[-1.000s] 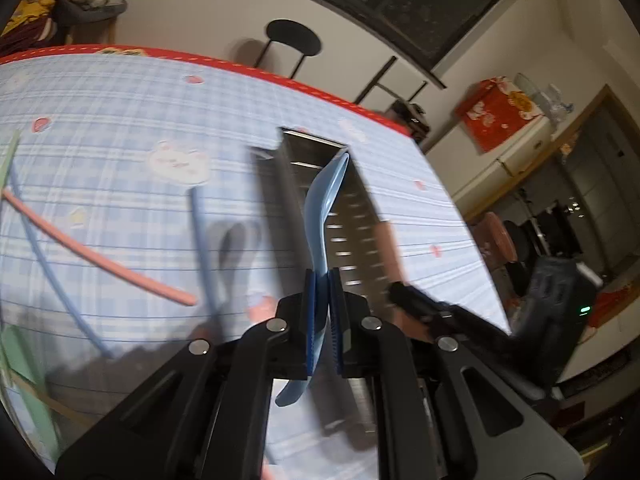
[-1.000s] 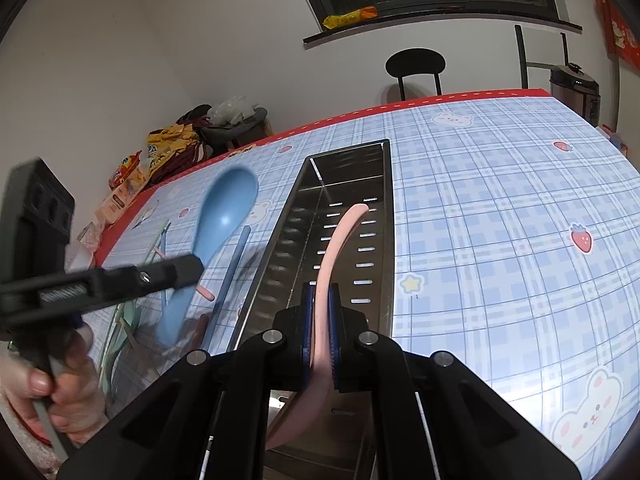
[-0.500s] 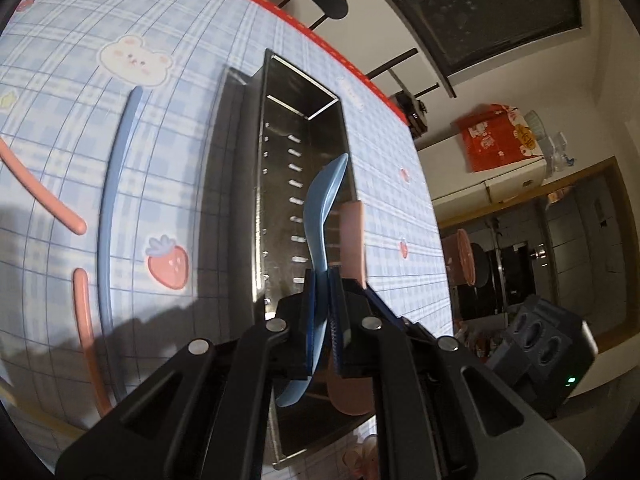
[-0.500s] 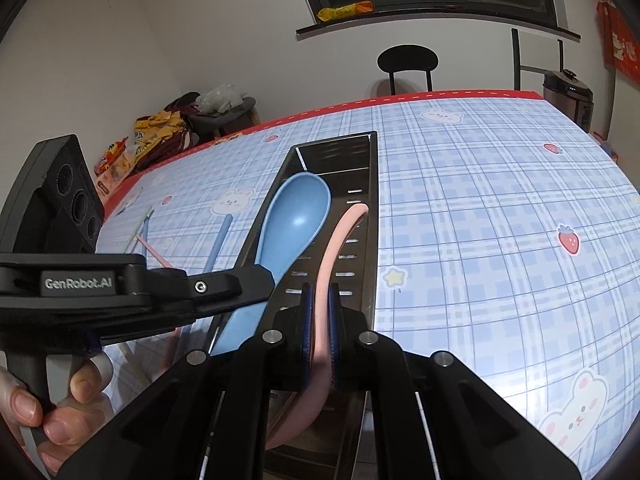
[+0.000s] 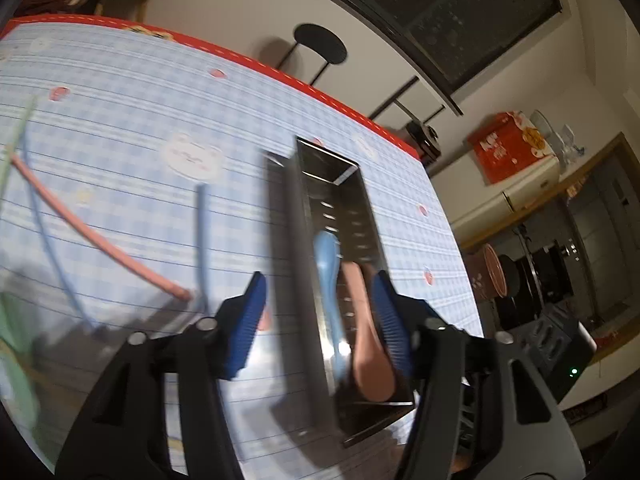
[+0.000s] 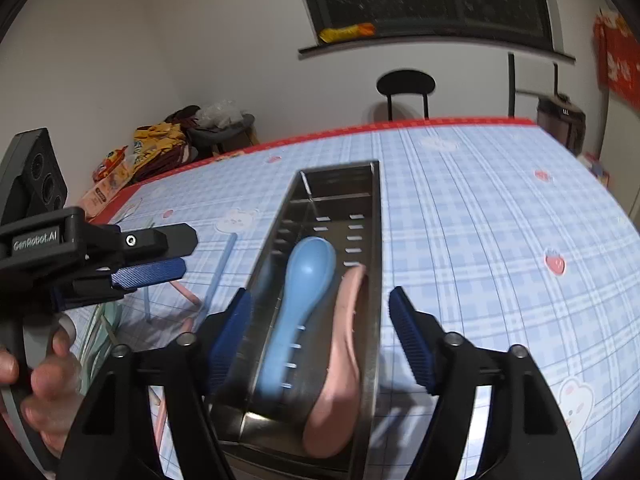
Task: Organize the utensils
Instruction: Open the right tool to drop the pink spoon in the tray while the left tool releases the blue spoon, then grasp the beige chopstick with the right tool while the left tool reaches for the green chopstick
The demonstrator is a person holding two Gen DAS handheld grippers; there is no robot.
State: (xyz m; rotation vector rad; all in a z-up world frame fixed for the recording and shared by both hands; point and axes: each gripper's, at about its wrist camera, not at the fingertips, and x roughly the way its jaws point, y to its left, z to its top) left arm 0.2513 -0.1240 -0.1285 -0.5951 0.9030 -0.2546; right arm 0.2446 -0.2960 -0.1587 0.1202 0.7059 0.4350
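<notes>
1. The light blue plastic spoon [image 6: 306, 304] and pink plastic spoon [image 6: 340, 356] lie side by side inside the long perforated steel tray [image 6: 374, 240].
2. The left gripper [image 5: 320, 320] and right gripper [image 6: 320, 328] both hang spread wide, holding nothing.
3. Loose chopsticks [image 5: 96, 240] lie left of the tray; bare checked tablecloth [image 6: 480, 220] lies to its right.

Left tongs [image 5: 320, 320] spread wide, holding nothing; right tongs [image 6: 320, 332] likewise spread, side by side

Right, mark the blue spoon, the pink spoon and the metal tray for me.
blue spoon [image 6: 310, 268]: right wrist view, on its bowl.
pink spoon [image 6: 340, 380]: right wrist view, mid-handle.
metal tray [image 6: 340, 184]: right wrist view, on its far end wall.
</notes>
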